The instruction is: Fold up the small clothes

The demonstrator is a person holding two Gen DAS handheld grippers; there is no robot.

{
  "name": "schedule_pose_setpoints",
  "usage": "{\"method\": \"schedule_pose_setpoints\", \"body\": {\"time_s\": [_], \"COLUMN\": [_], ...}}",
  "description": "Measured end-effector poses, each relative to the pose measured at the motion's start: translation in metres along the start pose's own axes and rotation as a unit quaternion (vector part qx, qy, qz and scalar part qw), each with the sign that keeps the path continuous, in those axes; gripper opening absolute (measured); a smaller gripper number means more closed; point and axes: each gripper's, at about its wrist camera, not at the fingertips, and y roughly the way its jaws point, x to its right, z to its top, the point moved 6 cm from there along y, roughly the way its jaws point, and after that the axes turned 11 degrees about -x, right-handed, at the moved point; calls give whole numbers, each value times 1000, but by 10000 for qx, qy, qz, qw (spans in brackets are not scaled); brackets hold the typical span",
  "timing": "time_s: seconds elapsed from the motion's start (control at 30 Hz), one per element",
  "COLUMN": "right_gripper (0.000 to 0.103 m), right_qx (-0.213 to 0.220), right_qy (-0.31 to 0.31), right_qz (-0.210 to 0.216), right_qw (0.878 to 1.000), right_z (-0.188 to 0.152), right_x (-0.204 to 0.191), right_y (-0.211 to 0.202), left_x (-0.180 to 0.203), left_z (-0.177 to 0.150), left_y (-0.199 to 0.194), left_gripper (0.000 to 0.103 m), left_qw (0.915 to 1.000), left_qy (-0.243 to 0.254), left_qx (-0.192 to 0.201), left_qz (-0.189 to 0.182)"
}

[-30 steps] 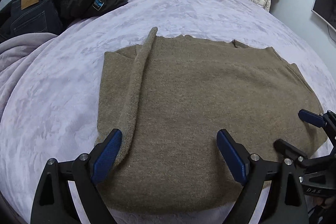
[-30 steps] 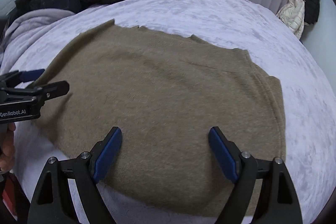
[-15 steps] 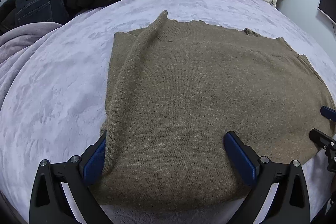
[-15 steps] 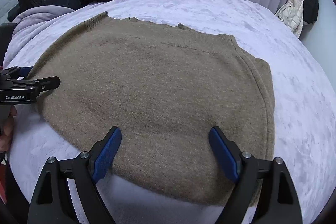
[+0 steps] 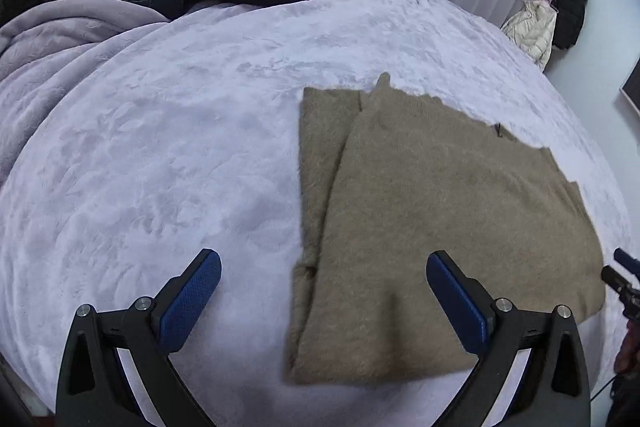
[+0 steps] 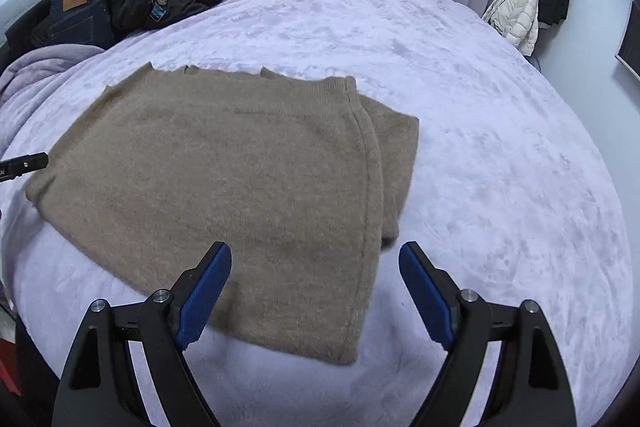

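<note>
Now the fuzzy tan knitted sweater (image 5: 440, 219) lies flat on the pale lilac plush bed cover (image 5: 160, 167), already folded into a rough rectangle with a narrower layer showing along each side edge; its long axis runs from the near bed edge away toward the curtains. The left hand-held gripper (image 5: 324, 303) hangs above the sweater's near left corner, jaws spread wide after just opening further, nothing between them; that folded left edge lies straight ahead between its blue pads (image 5: 192, 299). The right hand-held gripper (image 6: 316, 295) hovers over the sweater's near right corner, jaws also spread and empty, with the thick right hem (image 6: 368, 187) running away from it. Each hand is equally near its own corner, so I judge the coming fold will take the near edge up toward the far edge. The left view alone shows the stepped under-layer on the sweater's left side; the right view alone shows the ribbed band at the far right corner and the second layer poking out beyond the hem. Beyond the sweater's far left sits a heap of dark jackets and jeans (image 6: 120, 7).
</note>
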Motion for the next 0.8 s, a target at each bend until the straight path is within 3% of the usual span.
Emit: {"method": "schedule_pose_setpoints", "body": {"time_s": [0.17,0.2,0.27,0.33,0.4,0.6,0.7,0.8], "right_gripper": [88,88,88,88,88,88,88,89], "right_qx": [275,204,-118,-432,-337,-238,-174,-106], "right_qy": [-190,-273,-357,-332,-50,597,772,823], "right_qz": [106,107,52,-100,39,197,253,432], "right_qw": [9994,9994,9993,9985,9994,9977,9965,9956], "right_z": [51,63,72,70,68,50,61,96], "right_x": [-42,-52,-63,-61,-44,12,7,-19], "right_y": [21,35,63,84,87,77,67,64], "left_x": [91,106,113,103,83,48,62,94], "left_z": [30,34,41,45,48,42,52,72], "left_y": [21,36,61,81,81,66,54,62], "left_gripper": [103,103,103,103,103,103,103,103], "left_qw": [9928,9919,9936,9940,9955,9970,9982,9971], "left_qy": [656,841,955,889,776,592,442,537], "left_qx": [-98,-204,-439,-622,-530,-501,-342,-395], "left_qz": [-1002,-931,-420,-113,91,-61,-227,-376]}}
